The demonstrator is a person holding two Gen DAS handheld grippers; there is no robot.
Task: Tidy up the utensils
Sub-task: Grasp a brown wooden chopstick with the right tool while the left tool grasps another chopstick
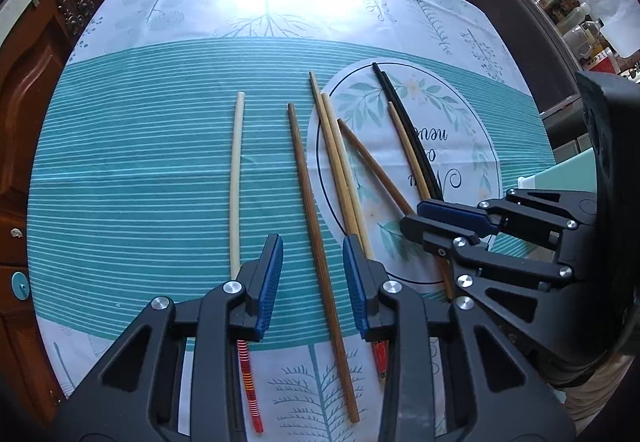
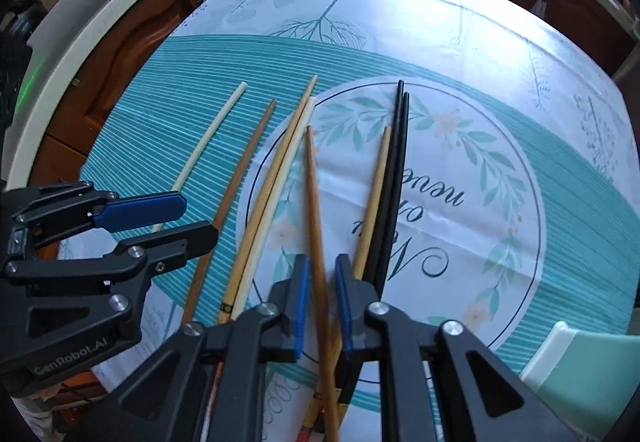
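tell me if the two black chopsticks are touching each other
Touching. The right wrist view shows the two black chopsticks lying pressed side by side along most of their length, with no tablecloth showing between them.

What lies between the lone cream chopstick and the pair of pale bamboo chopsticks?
One dark brown wooden chopstick, apart from the cream chopstick and the bamboo pair; clearest in the left wrist view.

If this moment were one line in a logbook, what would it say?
left gripper: open over dark brown chopstick | right gripper: open, jaws straddling reddish-brown chopstick | black pair: lying together on tablecloth
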